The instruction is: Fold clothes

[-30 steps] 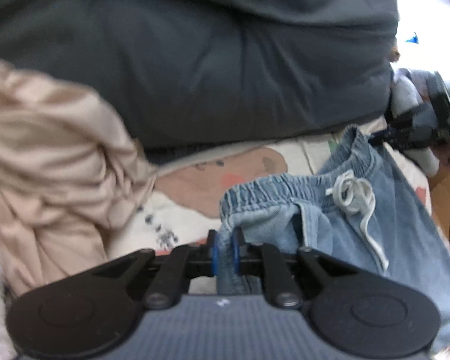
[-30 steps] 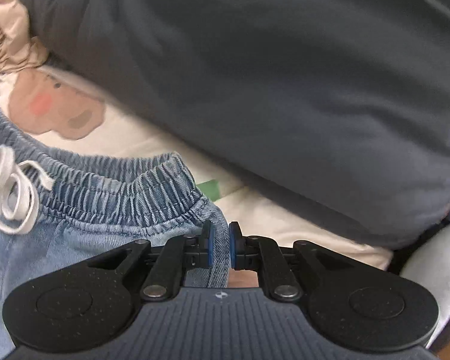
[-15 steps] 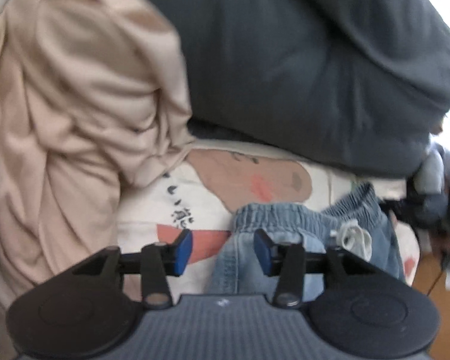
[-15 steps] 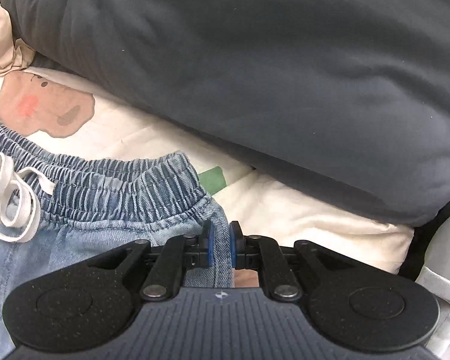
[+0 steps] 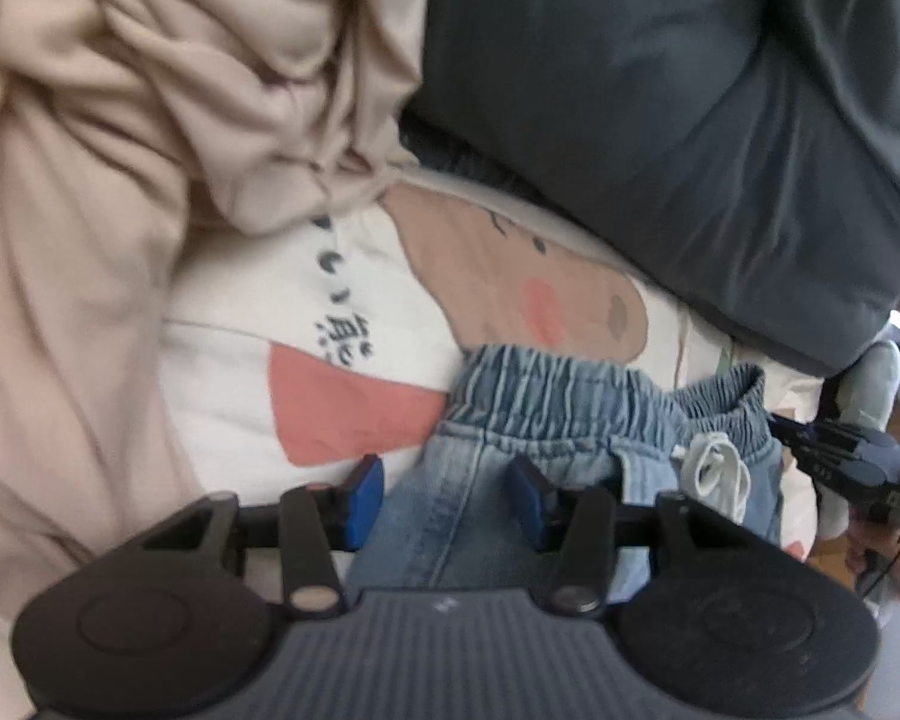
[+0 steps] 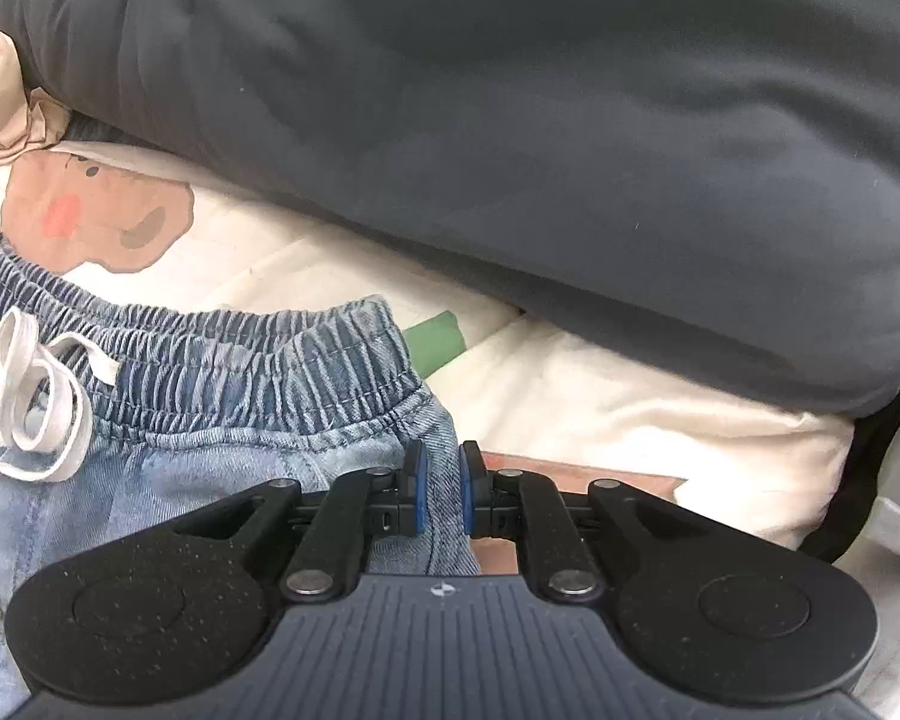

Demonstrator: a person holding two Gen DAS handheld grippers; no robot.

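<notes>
This is a home, most likely a bedroom. The work surface is a bed: a cream bedsheet [image 5: 234,360] printed with a cartoon bear face, a red patch and some dark characters. A plump dark grey duvet [image 6: 510,120] (or a big pillow, hard to tell) fills the view from 10 to 2 o'clock. A crumpled beige garment [image 5: 120,180] is heaped at 9 o'clock, and jeans [image 6: 222,372] with a drawstring lie at 6 o'clock.

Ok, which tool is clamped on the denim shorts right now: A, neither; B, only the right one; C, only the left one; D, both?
B: the right tool pinches the denim shorts at the waistband's side edge, while the left tool stands open, with denim between its fingers but not pressed.
</notes>
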